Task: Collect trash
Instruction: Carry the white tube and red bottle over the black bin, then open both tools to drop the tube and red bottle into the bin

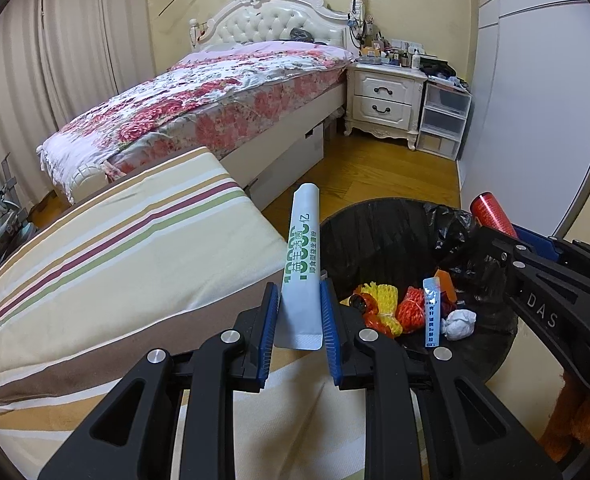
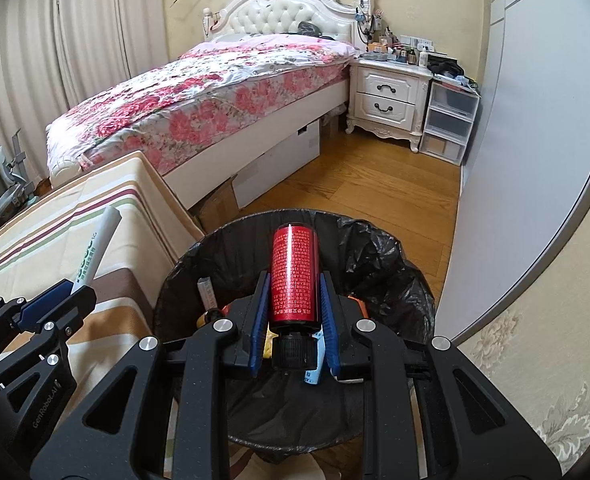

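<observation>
My left gripper (image 1: 300,300) is shut on a white sachet with green print (image 1: 302,256), held upright at the left rim of the black-lined trash bin (image 1: 375,216). The sachet also shows in the right wrist view (image 2: 95,248). My right gripper (image 2: 293,292) is shut on a red bottle with a black cap (image 2: 293,276), held over the bin (image 2: 383,248); the bottle's end shows in the left wrist view (image 1: 491,210). Inside the bin lie yellow and orange netting (image 1: 383,300), a blue-white sachet (image 1: 432,312) and a crumpled tissue (image 1: 459,322).
A striped cushion (image 1: 115,248) lies left of the bin. Behind stand a floral bed (image 1: 215,96), a white nightstand (image 1: 383,100) and plastic drawers (image 1: 443,120). A white wardrobe wall (image 2: 535,160) runs along the right, with wooden floor (image 2: 355,184) between.
</observation>
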`<state>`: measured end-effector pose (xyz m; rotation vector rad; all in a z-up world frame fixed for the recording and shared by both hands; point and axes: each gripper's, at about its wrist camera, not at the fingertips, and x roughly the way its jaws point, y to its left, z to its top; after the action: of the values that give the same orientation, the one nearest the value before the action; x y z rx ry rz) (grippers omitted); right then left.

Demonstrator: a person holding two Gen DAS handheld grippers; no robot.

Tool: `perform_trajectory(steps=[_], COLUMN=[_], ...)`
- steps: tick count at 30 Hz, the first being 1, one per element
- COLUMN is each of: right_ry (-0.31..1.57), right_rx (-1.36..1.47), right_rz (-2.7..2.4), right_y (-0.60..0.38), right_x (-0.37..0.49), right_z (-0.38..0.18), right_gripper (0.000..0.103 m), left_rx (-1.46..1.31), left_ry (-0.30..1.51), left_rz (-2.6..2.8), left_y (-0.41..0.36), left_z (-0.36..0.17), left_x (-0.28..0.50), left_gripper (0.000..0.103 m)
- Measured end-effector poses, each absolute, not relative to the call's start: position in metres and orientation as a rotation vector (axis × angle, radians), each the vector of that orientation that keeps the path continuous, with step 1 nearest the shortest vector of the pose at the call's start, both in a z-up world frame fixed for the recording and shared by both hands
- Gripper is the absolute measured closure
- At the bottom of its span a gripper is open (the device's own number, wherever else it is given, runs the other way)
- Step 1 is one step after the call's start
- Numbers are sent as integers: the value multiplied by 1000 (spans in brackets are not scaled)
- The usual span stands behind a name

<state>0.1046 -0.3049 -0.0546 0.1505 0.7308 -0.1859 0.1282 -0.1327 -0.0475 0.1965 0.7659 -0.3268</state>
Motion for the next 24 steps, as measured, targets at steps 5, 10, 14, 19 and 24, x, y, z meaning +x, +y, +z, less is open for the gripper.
perform_trajectory(steps=[5,10,14,19,24], right_ry=[735,744,754,767,776], right_rx=[169,182,187,196,201], right_rz=[-199,-210,-219,-230,-235], right_y=[-314,-320,-325,-329,-333], right_x=[111,116,120,123,125], right_z=[-57,-62,-65,-71,-75], right_gripper=[80,80,80,80,80], left_rx=[207,216,221,230,240], left_ry=[774,779,786,795,795], left_rz=[-336,-344,-350,-359,-371], left_y=[-147,-157,-164,-171,-176], left_z=[-50,-51,-52,-54,-53], left_x=[134,140,144,148,147], left_gripper=[80,80,80,80,80])
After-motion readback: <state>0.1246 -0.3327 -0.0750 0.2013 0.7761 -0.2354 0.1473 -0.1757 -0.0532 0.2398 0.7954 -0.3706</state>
